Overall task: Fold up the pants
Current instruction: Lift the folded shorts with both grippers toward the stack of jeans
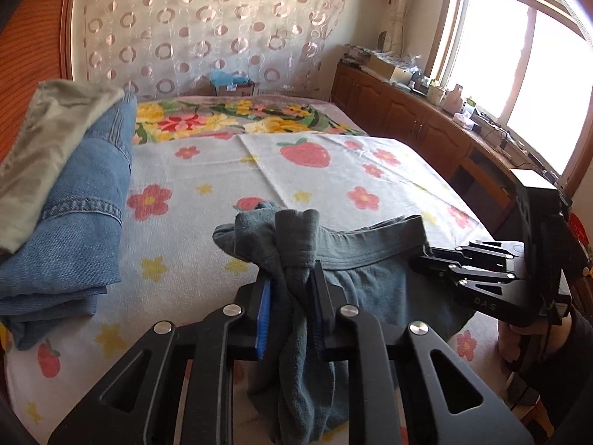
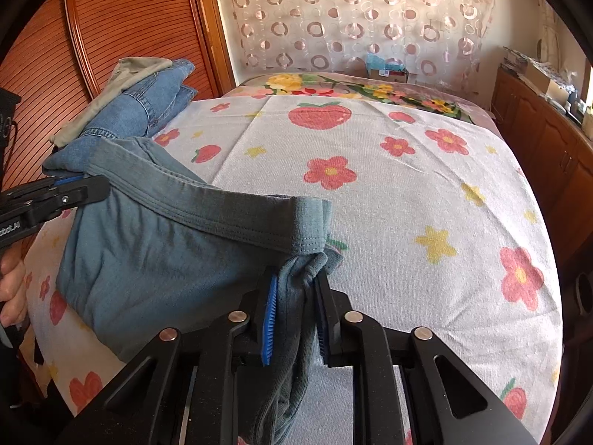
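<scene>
Home bedroom. A bed [image 2: 407, 204] covered by a towel sheet printed with strawberries and flowers, folded jeans [image 1: 85, 200] stacked at its edge, a circle-patterned sheer curtain [image 1: 207, 29] behind, wooden cabinets [image 1: 400, 107] cluttered with household items beneath a sunlit window [image 1: 526, 74].

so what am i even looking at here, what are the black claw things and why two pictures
The black claws are two hand-held grippers; a person holds one in each hand, and each carries a camera looking along its fingers. One picture comes from the left gripper, the other from the right gripper. Both are shut on the waistband of grey-green pants, stretched between them above a bed covered in a flower and strawberry print. Folded jeans with a pale cloth on top lie at the bed's left side.
</scene>
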`<state>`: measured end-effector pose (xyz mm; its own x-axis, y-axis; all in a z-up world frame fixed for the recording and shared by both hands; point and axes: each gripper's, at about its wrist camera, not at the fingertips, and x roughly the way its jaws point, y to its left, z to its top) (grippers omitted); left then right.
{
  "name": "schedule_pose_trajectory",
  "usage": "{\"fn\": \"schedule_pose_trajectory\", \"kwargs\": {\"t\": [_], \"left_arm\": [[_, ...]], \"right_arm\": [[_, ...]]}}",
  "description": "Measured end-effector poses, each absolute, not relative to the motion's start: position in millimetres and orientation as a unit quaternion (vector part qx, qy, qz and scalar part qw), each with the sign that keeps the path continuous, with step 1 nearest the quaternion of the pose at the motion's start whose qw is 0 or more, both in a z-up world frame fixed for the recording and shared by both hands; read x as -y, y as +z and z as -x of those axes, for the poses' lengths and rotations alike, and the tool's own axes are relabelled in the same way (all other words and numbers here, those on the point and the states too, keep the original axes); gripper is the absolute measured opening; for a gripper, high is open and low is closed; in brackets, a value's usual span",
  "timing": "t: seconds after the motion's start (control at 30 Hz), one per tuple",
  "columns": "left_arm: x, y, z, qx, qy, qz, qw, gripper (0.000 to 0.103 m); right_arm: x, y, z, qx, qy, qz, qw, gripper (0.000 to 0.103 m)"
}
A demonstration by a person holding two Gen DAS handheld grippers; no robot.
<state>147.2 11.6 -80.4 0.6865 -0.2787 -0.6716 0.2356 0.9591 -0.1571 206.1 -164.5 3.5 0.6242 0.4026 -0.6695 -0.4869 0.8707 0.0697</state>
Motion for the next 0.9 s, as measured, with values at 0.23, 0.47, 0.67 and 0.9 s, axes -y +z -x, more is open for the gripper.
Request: {"fn": "schedule_pose_trajectory", "kwargs": {"t": [0.23, 0.47, 0.67, 0.9], "left_arm": [[-15.9, -69.8, -137.4, -0.353, -0.143, 0.031, 0.924, 0.018], [-11.1, -45.7, -131.5, -0.328, -0.143, 0.020, 0.933, 0.018], [-5.2, -21.0, -124.8, -0.305, -0.145, 0.007, 0.941, 0.018], [-10.4, -1.3, -117.7, -0.277, -0.144, 0.001, 0.950, 0.018]], "right_arm": [[165.1, 17.5, -187.9, -0.314, 0.253, 0.062, 0.913, 0.010], [170.1, 38.6, -171.4, -0.269, 0.264, 0.056, 0.925, 0.010], [175.1, 54.6, -161.5, -0.243, 0.262, 0.058, 0.932, 0.010], [177.5, 72.6, -147.5, -0.216, 0.265, 0.064, 0.938, 0.010]]}}
